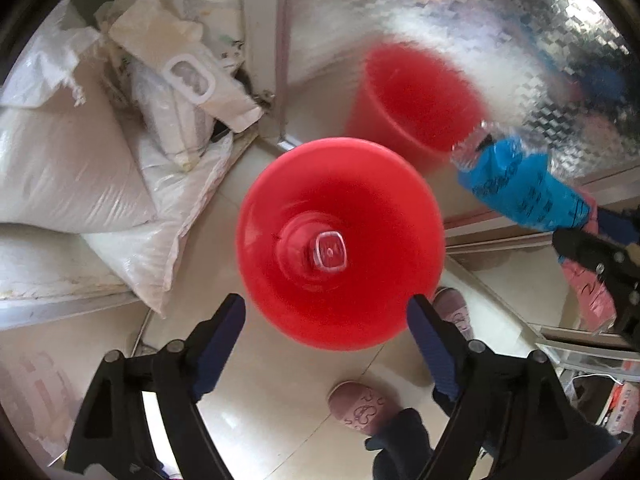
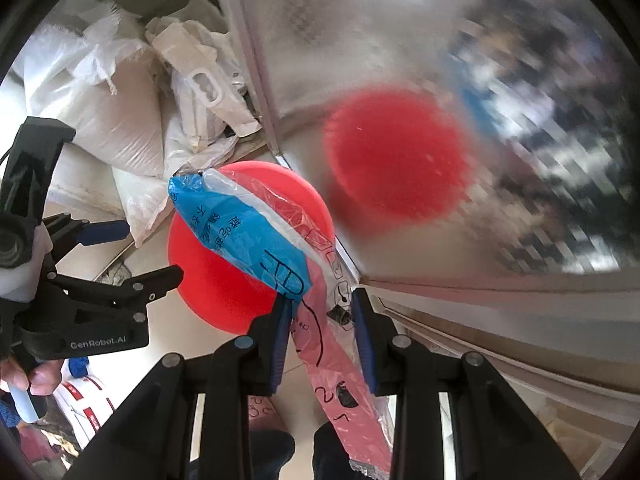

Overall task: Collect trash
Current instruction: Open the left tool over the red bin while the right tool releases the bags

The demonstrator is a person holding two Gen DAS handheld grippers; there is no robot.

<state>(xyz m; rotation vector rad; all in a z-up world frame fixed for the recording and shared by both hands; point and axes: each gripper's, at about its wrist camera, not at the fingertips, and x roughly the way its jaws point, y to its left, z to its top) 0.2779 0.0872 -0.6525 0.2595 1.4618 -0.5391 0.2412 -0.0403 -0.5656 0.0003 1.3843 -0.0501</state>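
Right tongs [image 2: 320, 308] hang spread around a blue-and-pink plastic wrapper [image 2: 256, 240] above the round red plastic bin [image 1: 340, 244]; left tongs [image 1: 328, 316] released, empty.

— What's showing under my left gripper [image 1: 326, 312]?

— I'm looking straight down into the red bucket [image 1: 340, 240], which is sitting on the pale floor [image 1: 260, 400]. A clear plastic container [image 1: 328, 250] is lying at the bottom. My fingers are standing wide apart above the near rim, gripping nothing.

— Anything alongside?

— A blue and pink wrapper [image 1: 528, 188] is hanging at the right, with the right gripper [image 1: 600, 264] showing there at the frame's edge. White sacks [image 1: 72, 168] are lying to the left, and the bucket's reflection [image 1: 412, 100] is glowing in the shiny panel [image 1: 500, 20] behind.
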